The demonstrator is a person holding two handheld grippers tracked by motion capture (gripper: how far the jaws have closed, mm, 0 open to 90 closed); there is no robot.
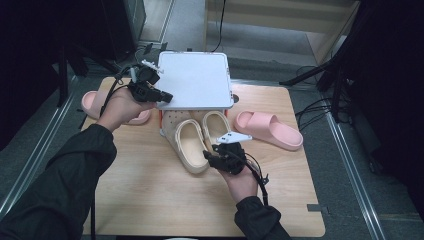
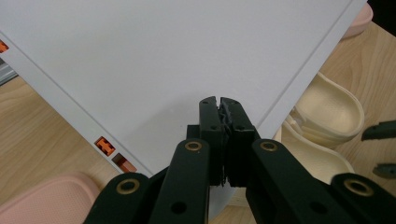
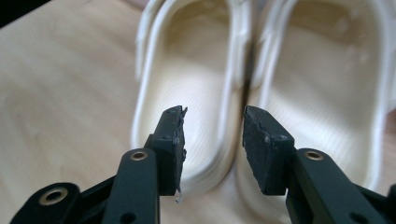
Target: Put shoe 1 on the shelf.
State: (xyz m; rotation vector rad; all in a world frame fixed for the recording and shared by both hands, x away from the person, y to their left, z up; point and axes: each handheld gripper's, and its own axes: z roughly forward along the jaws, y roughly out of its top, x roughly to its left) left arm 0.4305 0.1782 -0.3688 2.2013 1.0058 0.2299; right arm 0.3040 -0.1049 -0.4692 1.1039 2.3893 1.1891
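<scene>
Two cream clogs lie side by side at the middle of the wooden table, toes under a white flat panel. My right gripper hovers at their heel ends, open. In the right gripper view its jaws straddle the line where the left clog and right clog meet, without touching either. My left gripper is shut at the panel's near left corner. In the left gripper view its tips lie over the white panel.
One pink slipper lies right of the clogs, another at the table's left edge under my left hand. Orange fittings show along the panel's rim. Cables and dark stands surround the table.
</scene>
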